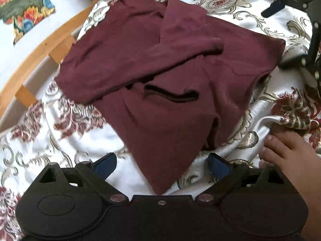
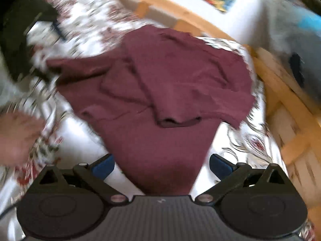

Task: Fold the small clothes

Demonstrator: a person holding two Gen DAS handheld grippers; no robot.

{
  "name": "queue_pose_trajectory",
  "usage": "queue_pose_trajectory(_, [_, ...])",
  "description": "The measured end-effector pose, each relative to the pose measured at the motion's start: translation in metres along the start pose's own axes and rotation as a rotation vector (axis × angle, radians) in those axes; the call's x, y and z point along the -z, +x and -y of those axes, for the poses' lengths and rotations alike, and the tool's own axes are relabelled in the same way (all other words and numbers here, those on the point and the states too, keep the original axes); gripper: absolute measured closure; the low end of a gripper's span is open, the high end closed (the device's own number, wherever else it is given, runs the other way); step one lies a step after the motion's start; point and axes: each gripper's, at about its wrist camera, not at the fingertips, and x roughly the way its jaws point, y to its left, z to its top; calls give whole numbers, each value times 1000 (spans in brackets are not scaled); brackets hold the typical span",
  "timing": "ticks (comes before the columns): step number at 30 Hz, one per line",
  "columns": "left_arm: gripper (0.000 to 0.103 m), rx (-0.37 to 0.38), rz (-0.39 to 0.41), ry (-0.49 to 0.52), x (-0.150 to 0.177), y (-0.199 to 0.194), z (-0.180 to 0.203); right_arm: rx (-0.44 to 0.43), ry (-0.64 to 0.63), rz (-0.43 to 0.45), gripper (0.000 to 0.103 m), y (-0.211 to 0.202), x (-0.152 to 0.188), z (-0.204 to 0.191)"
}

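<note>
A maroon long-sleeved garment [image 1: 164,76] lies on a white floral bedspread [image 1: 66,144], with a sleeve folded across its body. My left gripper [image 1: 161,163] is open and empty, its blue-padded fingers either side of the garment's near corner, just above the cloth. The right gripper shows in the left wrist view at the top right [image 1: 280,6], away from the garment; its jaws cannot be read there. In the right wrist view, which is blurred, the garment [image 2: 164,92] lies ahead and my right gripper [image 2: 161,165] is open and empty over its near end.
A curved wooden bed frame [image 1: 40,48] runs along the bedspread's far edge, and shows at the right in the right wrist view [image 2: 280,84]. A colourful patterned cloth [image 1: 24,10] lies beyond it. A person's bare hand [image 1: 289,156] rests on the bedspread at the right.
</note>
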Motion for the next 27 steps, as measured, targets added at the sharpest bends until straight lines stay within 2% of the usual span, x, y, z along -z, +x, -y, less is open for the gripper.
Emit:
queue_pose_trajectory(2, [6,-41,-19,-15,-3,8,-2,14,-28,-22,0,7,-1,-8])
queue_pose_trajectory(5, [19,-69,-49,-63,-6,19,-6,35,-16,-25,1,14,-4,-10])
queue_pose_trajectory(6, [29,-70,-46,-87,-6,20,-7,25,-4,-17,7,15,-6,-9])
queue_pose_trajectory(7, [40,-60,-32,-114,-5,18,-8,12,5,-12,19,15,-6,-10])
queue_pose_trajectory(8, [46,-53,-23,-135,-3,17,-8,-3,11,-10,26,15,-8,-11])
queue_pose_trajectory(9, [61,-56,-19,-141,-2,17,-7,-17,3,-13,42,15,-9,-14])
queue_pose_trajectory(10, [79,-67,-14,-133,-1,16,-3,-34,-13,-13,66,17,-7,-14])
queue_pose_trajectory(12, [89,-115,-6,-85,2,14,5,-45,-43,-1,95,11,-6,-21])
queue_pose_trajectory(13, [95,-133,-4,-62,4,13,8,-27,-52,3,96,7,-6,-22])
queue_pose_trajectory(17, [96,-159,-8,-81,11,5,1,85,-24,-21,98,-6,-6,-16])
queue_pose_trajectory(20, [96,-189,-15,-81,16,1,-8,146,-71,-90,100,-7,-1,-17])
queue_pose_trajectory(23, [96,-183,-30,-75,18,2,-13,115,-106,-139,93,-4,7,-16])
queue_pose_trajectory(24, [96,-180,-32,-71,17,3,-14,106,-130,-147,81,-4,9,-17])
queue_pose_trajectory(25, [96,-180,-30,-71,17,3,-14,105,-149,-150,59,-4,10,-19])
queue_pose_trajectory(27, [96,-178,-29,-84,16,4,-15,111,-183,-163,39,-4,11,-18])
